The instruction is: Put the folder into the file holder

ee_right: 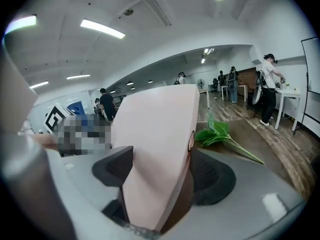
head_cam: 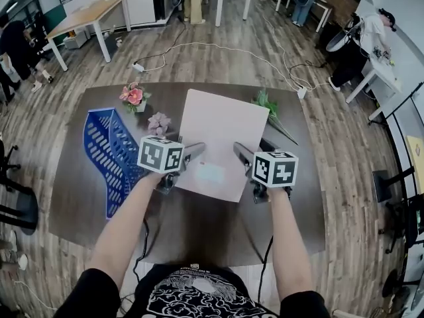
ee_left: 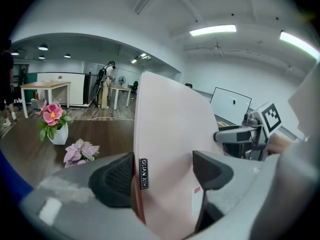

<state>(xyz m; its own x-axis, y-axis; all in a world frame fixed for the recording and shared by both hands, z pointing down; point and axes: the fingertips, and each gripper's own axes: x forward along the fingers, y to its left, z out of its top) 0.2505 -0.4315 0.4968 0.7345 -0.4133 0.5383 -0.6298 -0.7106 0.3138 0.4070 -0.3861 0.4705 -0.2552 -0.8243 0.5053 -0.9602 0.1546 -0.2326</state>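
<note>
Pink folder (head_cam: 222, 141) is held at its near edge by both claws, with its far end reaching out over the brown table (head_cam: 199, 230). The left gripper (ee_left: 165, 176) is clamped on the folder. In the left gripper view the dark pads sit against either face, and the spine with its small label lies just by the left-hand pad. The right gripper (ee_right: 162, 176) is likewise closed on the folder's other near corner, the sheet running up between its jaws. The folder's long axis runs away from the person, tilted a little to the right at the far end. The blue slotted file holder (head_cam: 109, 151) rests on the table to the folder's left, just outboard of the left gripper, so the left hand is the nearer one. The holder's long axis also runs roughly near-to-far. Its slatted side wall faces the camera, and I cannot tell which way the mouth opens or whether it stands or lies flat. Judgement: the coming move turns on a leftward carry plus turning the folder edge-on to the holder's slot — the left claw leads, the right steadies. Nearby are a potted pink flower (head_cam: 134, 98) and a smaller pale plant (head_cam: 159, 122) beyond the holder, close to the carry path — a snag risk. A green sprig (head_cam: 268, 105) lies to the right, well clear.
</note>
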